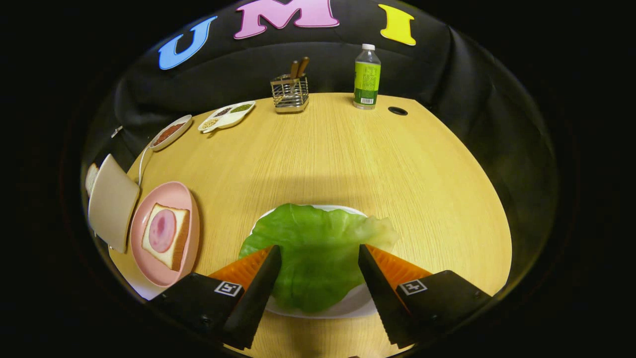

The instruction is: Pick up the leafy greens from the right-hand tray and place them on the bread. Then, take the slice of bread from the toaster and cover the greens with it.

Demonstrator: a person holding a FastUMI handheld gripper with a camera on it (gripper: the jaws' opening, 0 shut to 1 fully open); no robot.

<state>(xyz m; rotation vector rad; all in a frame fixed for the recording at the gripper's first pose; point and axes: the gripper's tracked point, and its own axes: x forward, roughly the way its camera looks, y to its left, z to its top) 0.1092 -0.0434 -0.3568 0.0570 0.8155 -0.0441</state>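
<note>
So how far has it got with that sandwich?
Barely started. Nothing is stacked yet: the bread on the pink plate carries only a slice of ham. In hand: the gripper is open, its fingers either side of the lettuce, which lies on its white tray. Left: grip it, lay it on the bread, then fetch the slice from the toaster to cover it.

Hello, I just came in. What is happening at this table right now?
A person is holding a two-finger claw over a large green lettuce leaf lying on a white plate. The claw is open, one finger at each side of the leaf, not squeezing it. Beside it, a pink plate carries a bread slice with ham. Beyond that stands a beige toaster.
</note>
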